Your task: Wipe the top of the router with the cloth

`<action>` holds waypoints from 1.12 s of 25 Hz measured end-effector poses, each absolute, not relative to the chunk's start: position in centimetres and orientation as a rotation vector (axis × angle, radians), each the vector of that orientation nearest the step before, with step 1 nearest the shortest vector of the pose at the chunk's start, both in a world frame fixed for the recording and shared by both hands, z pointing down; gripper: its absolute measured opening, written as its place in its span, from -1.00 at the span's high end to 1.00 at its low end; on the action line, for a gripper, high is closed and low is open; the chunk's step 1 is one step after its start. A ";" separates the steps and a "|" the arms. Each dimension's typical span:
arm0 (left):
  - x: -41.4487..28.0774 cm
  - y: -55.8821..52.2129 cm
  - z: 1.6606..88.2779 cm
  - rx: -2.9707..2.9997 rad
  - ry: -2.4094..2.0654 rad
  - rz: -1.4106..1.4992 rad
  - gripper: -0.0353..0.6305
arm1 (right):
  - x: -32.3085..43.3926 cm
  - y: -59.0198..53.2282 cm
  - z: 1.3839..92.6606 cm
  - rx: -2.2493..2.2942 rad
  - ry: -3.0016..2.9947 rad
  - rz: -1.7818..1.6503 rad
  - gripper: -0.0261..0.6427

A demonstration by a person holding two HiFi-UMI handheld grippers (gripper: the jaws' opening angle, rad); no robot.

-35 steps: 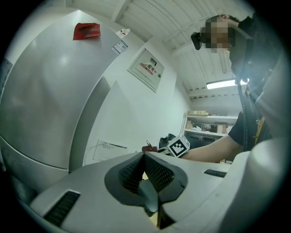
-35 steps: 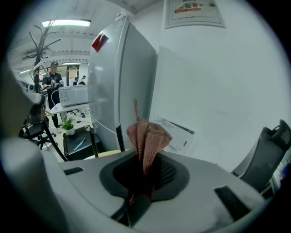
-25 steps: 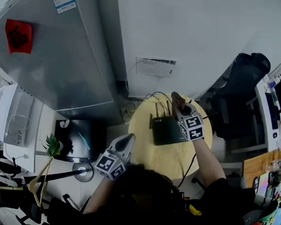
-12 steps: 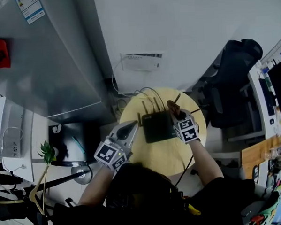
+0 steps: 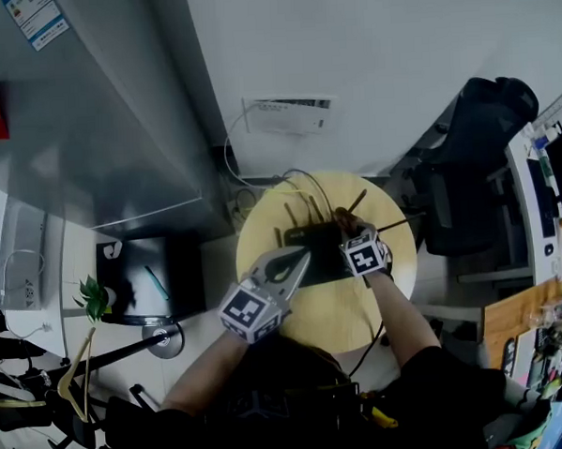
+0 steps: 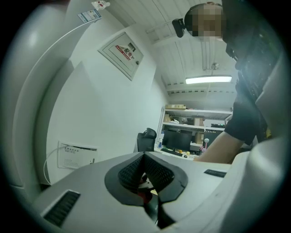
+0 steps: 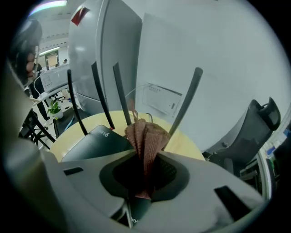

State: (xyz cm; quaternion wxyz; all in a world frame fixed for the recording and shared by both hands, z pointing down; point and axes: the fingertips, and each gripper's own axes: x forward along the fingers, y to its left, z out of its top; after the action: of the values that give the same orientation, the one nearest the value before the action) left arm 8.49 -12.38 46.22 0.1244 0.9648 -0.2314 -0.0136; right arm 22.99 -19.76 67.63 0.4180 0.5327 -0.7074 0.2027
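Right gripper [image 7: 144, 159]: I read its jaws as clamped on the cloth [image 7: 146, 136]. The cloth is a brownish-pink fabric with a ribbed, woven texture, bunched into vertical folds that stand up past the jaw tips.

Router [image 5: 322, 250]: flat dark rectangular box, smooth matte top, pale print with a "6" near one corner. Four thin dark antennas [image 7: 101, 95] rise from its rear edge, and one leans away to the right. It sits near the middle of a round table [image 5: 328, 310] with a pale yellow top.

From the head view, the right gripper's tip is at the router's right rear corner, among the antennas. The cloth hangs just beside the casing there. I cannot tell whether it touches the top.

Left gripper [image 6: 144, 157]: grey moulded shell with black cross-hatched pads. The jaws are drawn together with nothing between them. In the head view it lies over the router's front left part, and its camera looks up at the white wall and ceiling.
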 end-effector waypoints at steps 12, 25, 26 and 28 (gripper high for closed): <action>6.6 -10.8 48.3 2.753 -0.692 0.030 0.92 | 24.8 -22.4 70.5 1.361 -1.631 0.591 0.73; 7.7 -9.8 46.6 2.769 -0.624 -0.037 0.92 | 25.1 -22.7 66.1 1.493 -1.704 0.539 0.73; 7.8 -9.6 46.4 2.773 -0.618 -0.043 0.92 | 25.2 -22.6 65.6 1.512 -1.713 0.547 0.73; 8.0 -9.2 46.0 2.785 -0.602 -0.053 0.92 | 25.3 -22.5 64.5 1.554 -1.725 0.560 0.73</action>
State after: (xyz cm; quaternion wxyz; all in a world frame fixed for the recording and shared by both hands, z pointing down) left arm 7.99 -9.18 46.02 0.1453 0.9669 -0.2091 -0.0183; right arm 25.26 -22.45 64.53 0.3678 0.6052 -0.6715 0.2181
